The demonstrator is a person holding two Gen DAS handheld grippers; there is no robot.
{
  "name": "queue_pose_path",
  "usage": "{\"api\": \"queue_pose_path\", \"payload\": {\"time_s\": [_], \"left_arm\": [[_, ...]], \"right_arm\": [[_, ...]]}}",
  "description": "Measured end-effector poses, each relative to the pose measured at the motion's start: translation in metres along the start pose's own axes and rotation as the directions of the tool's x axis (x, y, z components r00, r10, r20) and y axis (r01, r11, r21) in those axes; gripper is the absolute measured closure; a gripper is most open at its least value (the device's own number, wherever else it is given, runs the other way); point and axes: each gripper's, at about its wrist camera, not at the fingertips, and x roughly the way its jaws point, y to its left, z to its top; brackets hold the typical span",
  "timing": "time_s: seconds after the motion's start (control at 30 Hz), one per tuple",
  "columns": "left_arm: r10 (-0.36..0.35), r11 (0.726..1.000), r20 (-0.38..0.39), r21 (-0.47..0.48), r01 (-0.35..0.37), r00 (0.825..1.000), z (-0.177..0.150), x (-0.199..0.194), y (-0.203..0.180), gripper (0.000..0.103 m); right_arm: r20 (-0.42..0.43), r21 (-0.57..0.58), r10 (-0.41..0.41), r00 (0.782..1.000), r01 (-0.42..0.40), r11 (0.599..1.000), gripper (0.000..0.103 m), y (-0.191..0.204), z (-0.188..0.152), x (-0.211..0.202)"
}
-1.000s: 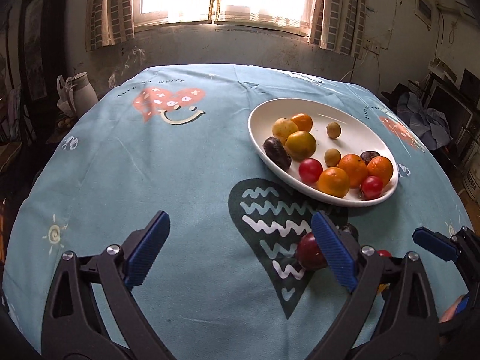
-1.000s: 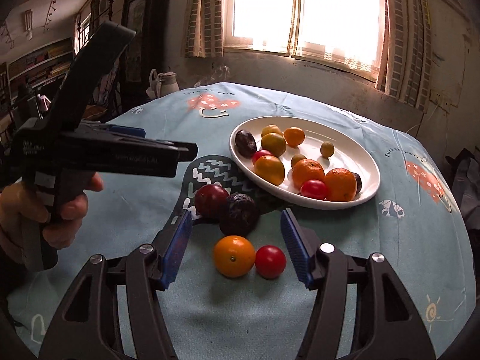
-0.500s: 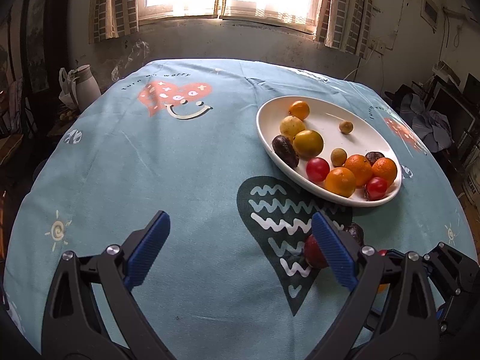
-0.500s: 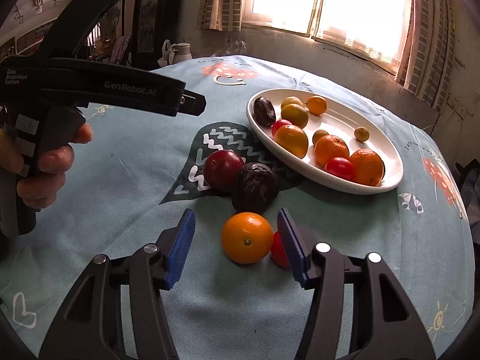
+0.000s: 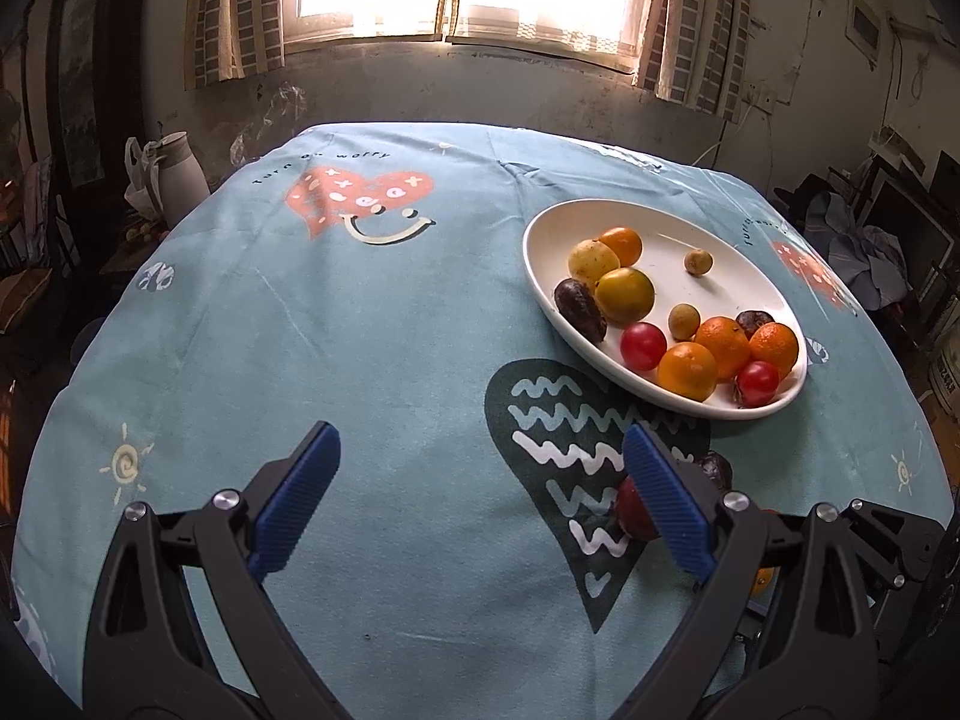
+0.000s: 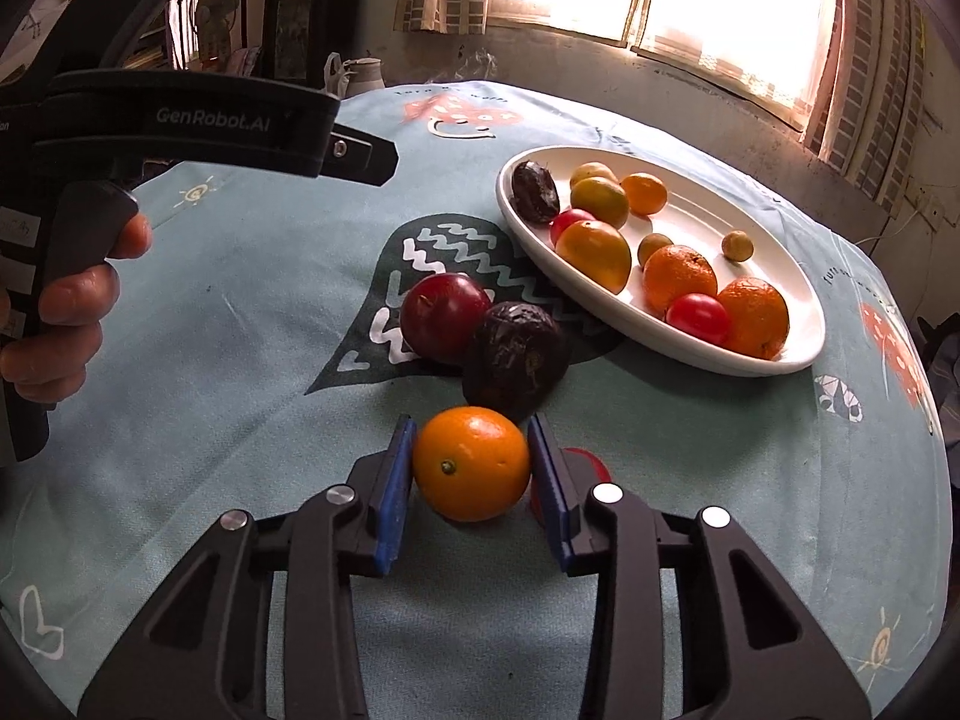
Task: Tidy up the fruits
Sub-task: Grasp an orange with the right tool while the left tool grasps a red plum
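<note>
1. Our right gripper (image 6: pixel 471 465) pinches an orange (image 6: pixel 471 463) between its blue pads, both pads pressed to the fruit's sides, near the table's front edge.
2. Our left gripper (image 5: pixel 480 495) hangs with its fingers spread wide over the blue tablecloth (image 5: pixel 336 330), holding nothing.
3. Just behind the orange sit a wrinkled dark passion fruit (image 6: pixel 516 359) and a red plum (image 6: pixel 445 318), touching each other on the cloth's dark heart print (image 6: pixel 444 264).
4. A small red tomato (image 6: pixel 591 464) peeks out beside our right gripper's right finger, mostly hidden.
5. Toward the table's right side, the white oval plate (image 6: pixel 708 222) carries oranges, red tomatoes, yellow-green fruits, small brown round fruits and a dark passion fruit at its near-left rim.
6. Our left hand (image 6: pixel 66 306) grips the black tool's handle at the table's left edge.
7. A white jug (image 5: pixel 174 171) stands beyond the table's far left edge.
</note>
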Motion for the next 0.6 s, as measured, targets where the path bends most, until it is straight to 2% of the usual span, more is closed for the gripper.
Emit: {"api": "queue_pose_path", "payload": {"time_s": [0.07,0.13,0.2,0.27,0.43,0.53,0.6], "left_arm": [[-0.011,1.000,0.000,0.015,0.011,1.000,-0.001,0.000,-0.002,0.006],[-0.069,0.996,-0.019,0.062,0.070,0.997,-0.002,0.001,-0.008,0.006],[-0.144,0.973,-0.044,0.176,0.150,0.989,-0.009,0.003,-0.019,0.006],[-0.172,0.941,-0.059,0.286,0.181,0.983,-0.019,0.005,-0.028,0.007],[-0.224,0.895,-0.115,0.368,0.251,0.968,-0.032,0.014,-0.042,0.036],[-0.231,0.873,-0.121,0.412,0.261,0.965,-0.039,0.015,-0.050,0.047],[-0.241,0.866,-0.120,0.422,0.269,0.963,-0.040,0.016,-0.053,0.047]], "right_arm": [[0.036,0.068,0.040,0.999,-0.042,0.997,0.065,-0.011,0.002,-0.009],[0.098,0.181,0.102,0.990,-0.118,0.976,0.065,-0.030,0.004,-0.021],[0.139,0.267,0.140,0.980,-0.173,0.948,0.064,-0.048,0.004,-0.029],[0.152,0.314,0.140,0.978,-0.182,0.932,0.064,-0.058,0.003,-0.032],[0.157,0.347,0.125,0.980,-0.173,0.922,0.065,-0.064,0.004,-0.034],[0.160,0.351,0.125,0.979,-0.175,0.920,0.065,-0.065,0.004,-0.037],[0.160,0.356,0.120,0.980,-0.170,0.919,0.065,-0.066,0.003,-0.038]]}}
